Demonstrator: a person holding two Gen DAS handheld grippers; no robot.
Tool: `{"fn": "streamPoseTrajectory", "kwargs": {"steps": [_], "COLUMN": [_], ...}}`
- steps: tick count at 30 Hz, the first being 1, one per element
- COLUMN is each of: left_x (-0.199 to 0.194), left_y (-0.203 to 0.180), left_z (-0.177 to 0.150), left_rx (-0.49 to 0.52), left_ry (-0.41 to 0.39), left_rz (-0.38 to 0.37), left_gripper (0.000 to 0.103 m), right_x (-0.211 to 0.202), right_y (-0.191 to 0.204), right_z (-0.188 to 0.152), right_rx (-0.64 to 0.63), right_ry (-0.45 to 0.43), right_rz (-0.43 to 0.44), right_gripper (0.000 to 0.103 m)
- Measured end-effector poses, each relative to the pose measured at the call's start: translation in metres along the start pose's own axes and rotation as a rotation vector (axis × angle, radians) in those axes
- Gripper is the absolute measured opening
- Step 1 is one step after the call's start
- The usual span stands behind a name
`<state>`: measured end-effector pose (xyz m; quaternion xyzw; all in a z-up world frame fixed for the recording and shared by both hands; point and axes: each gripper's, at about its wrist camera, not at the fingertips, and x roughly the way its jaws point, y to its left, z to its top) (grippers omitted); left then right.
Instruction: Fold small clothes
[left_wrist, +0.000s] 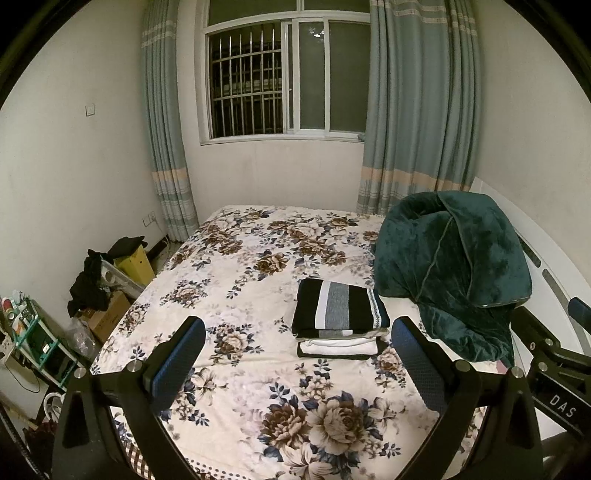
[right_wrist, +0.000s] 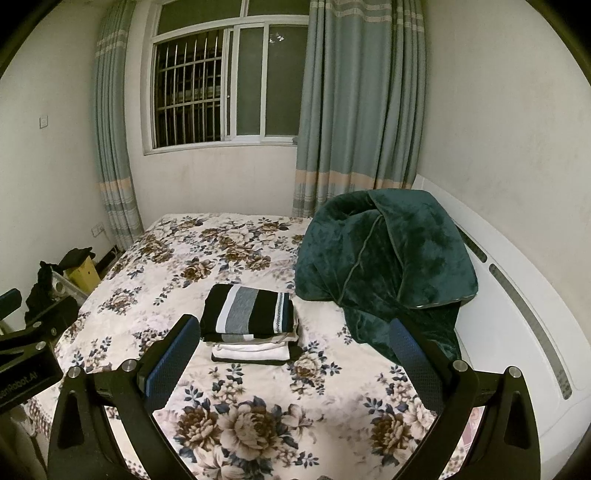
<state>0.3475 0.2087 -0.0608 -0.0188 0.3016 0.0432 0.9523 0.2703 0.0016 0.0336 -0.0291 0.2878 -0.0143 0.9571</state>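
Ahead of the wide-open, empty left gripper (left_wrist: 297, 343) and right gripper (right_wrist: 291, 341) sits the neat striped folded clothes pile (left_wrist: 340, 317); leave it square.

White letters "DAS" stand on the black body of the right claw (left_wrist: 546, 354), seen at the right edge of the left wrist view; any letters beyond them are cut off. In the right wrist view the black body of the left claw (right_wrist: 22, 354) at the left edge carries white lettering, cut off at the frame, that reads roughly "enRobot.AI". No other writing, number or label is legible in either view
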Motion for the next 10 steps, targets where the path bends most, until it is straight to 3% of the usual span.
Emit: {"fn": "streamPoseTrajectory", "kwargs": {"steps": [10], "left_x": [0.0033], "left_y": [0.0000], "left_z": [-0.0050], "left_rx": [0.002], "left_ry": [-0.003], "left_rz": [0.011], "left_gripper": [0.103], "right_x": [0.0026], "right_y": [0.0034], "right_z": [-0.0053], "right_rx": [0.002], "right_ry": [0.007], "right_rz": [0.008], "right_gripper": [0.103]}}
